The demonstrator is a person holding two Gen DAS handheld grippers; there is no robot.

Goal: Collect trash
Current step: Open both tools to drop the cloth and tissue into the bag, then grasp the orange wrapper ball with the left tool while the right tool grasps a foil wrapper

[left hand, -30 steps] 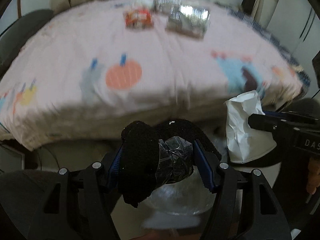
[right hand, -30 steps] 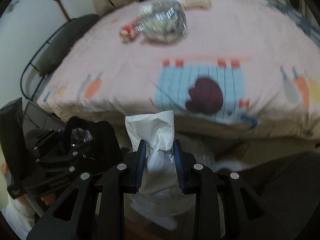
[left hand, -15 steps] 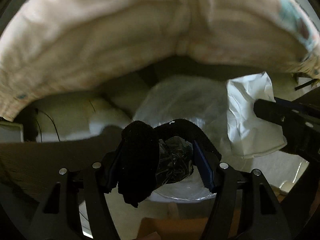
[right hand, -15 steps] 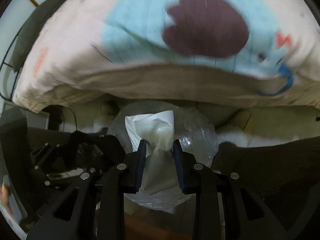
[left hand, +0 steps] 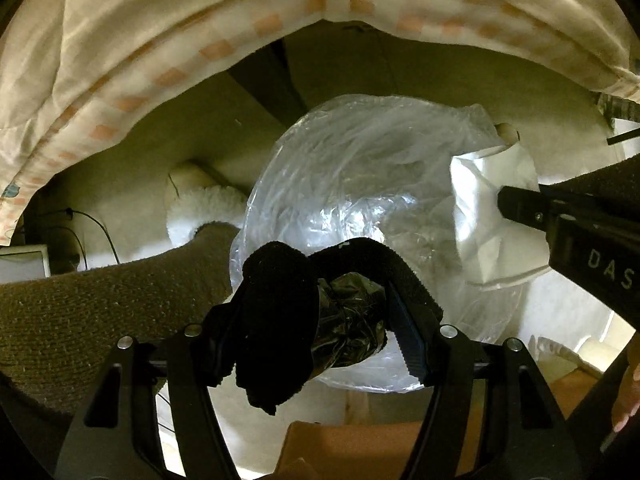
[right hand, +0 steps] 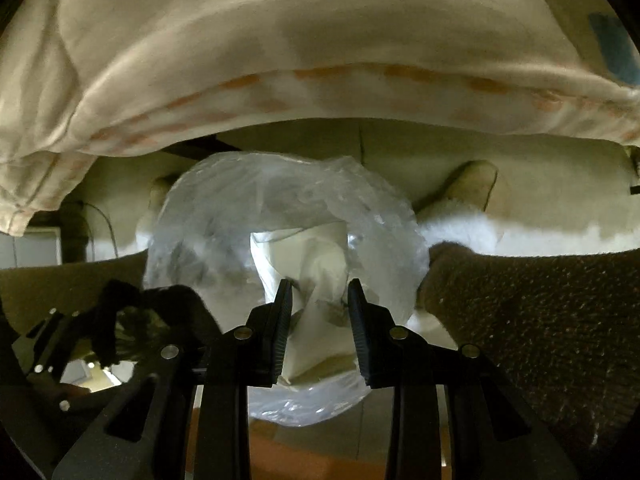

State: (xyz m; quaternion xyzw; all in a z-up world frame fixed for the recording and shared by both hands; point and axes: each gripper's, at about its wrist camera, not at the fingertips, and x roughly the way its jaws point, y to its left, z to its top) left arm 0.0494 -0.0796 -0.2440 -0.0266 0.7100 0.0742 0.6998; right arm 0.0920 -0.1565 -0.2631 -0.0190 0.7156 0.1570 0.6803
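Left wrist view: both claws hang nose-down over the clear plastic bin liner (left hand: pixel 360 184), which sits on the floor below the edge of the quilt (left hand: pixel 120 60).
Step in hand: dropping the collected trash into the liner, by my reading.
How to do it well: bring each load over the middle of the liner's mouth, well inside its crinkled rim, before letting go; the black cloth is floppy and could drape over the rim if released near the edge.
Bin liner: open upward, near the middle of both views, between two brown knitted shapes, left (left hand: pixel 100 304) and right (right hand: pixel 540 320).
Left gripper (left hand: pixel 352 320): jaws part-way apart, clamped on a crumpled dark foil wrapper (left hand: pixel 348 328) together with a black cloth (left hand: pixel 276 320) that hangs over the left finger.
Right gripper (right hand: pixel 320 320): jaws close together, pinching a crumpled white paper bag (right hand: pixel 312 264), which stands up past the fingertips directly over the liner's mouth.
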